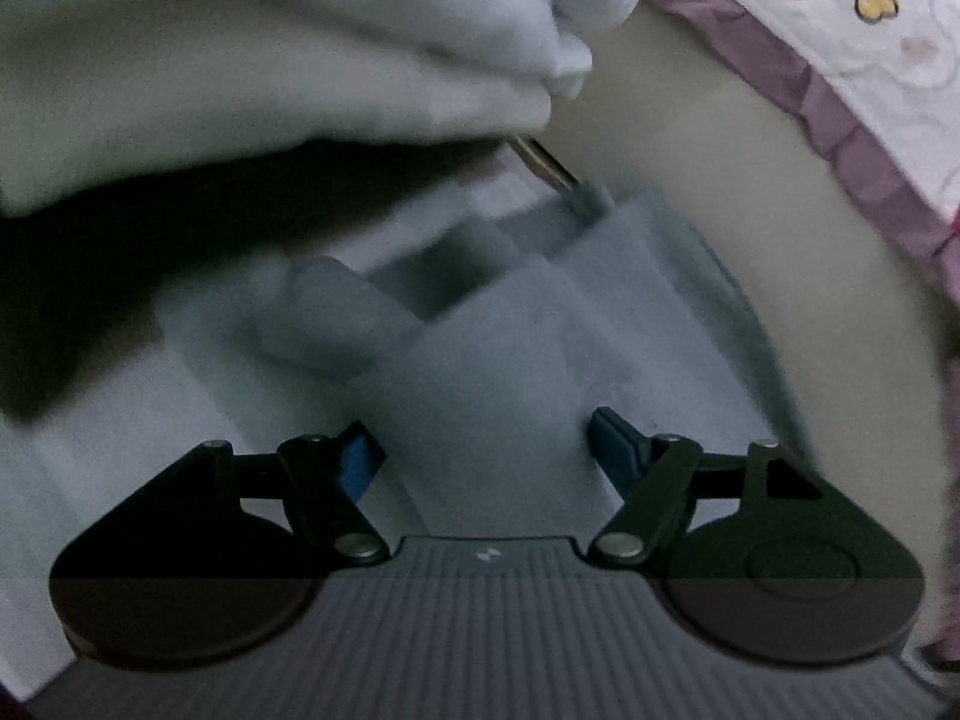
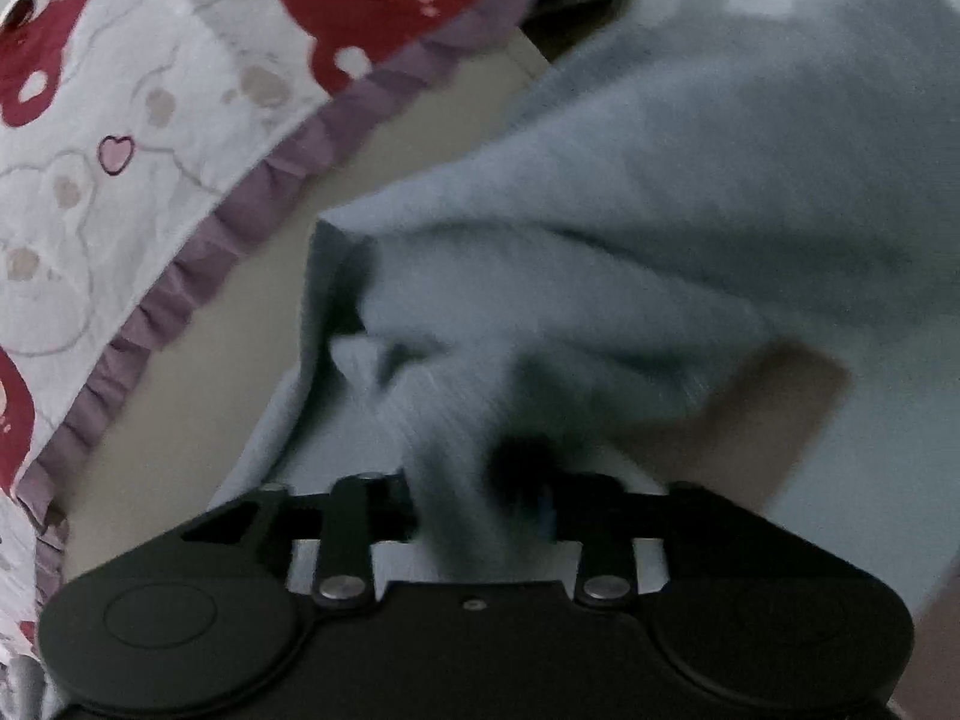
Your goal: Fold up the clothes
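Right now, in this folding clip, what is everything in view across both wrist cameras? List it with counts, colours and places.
Garment: one, pale blue-grey, soft; fills most of both views, bunched and partly lifted.
Zip pull: one, brassy metal, hanging under the raised fold in the left wrist view.
Bed surface: one, plain beige, under the garment.
Quilt: one, white with red bears, hearts and a mauve frill; along the beige surface.
Tan patch: one, right of the bunched cloth; too blurred to identify.
Left gripper: one, black with blue pads, jaws apart, cloth between them, pads not pressing.
Right gripper: one, black, cloth bunched between its fingers; grip too blurred to judge.
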The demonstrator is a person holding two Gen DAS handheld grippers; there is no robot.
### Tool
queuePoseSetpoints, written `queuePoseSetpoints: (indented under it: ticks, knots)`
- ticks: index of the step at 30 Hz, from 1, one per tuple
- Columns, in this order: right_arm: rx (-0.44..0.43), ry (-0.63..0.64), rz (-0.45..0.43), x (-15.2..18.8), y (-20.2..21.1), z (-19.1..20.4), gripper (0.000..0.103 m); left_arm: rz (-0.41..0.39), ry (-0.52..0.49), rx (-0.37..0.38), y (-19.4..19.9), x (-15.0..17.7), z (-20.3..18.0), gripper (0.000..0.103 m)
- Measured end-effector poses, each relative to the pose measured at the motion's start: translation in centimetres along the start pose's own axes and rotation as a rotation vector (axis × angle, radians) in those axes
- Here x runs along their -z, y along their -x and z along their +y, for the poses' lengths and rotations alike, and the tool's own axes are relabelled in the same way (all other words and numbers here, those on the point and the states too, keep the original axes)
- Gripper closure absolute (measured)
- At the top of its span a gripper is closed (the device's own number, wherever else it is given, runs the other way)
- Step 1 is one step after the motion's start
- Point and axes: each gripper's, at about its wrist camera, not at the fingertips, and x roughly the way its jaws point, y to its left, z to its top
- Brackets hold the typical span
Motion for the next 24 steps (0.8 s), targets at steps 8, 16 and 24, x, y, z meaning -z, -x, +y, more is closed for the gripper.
queuePoseSetpoints:
  ticks: [8,16,24]
  knots:
    - [-0.077,0.111,-0.021,0.4,-2.5,0.8,0.091,-0.073,-0.285,-0.069,0.4,-1.2,-3.9,0.092]
    - [0.022,0.408,-0.065,-1.6,7.0,5.4,0.092,-0.038,-0.421,-0.044,12.6,0.1,-4.1,0.092]
    - [0.235,0.238,0.226,1.3,8.3,-3.7,0.088,0.163,-0.325,-0.088,12.8,6.5,3.7,0.091]
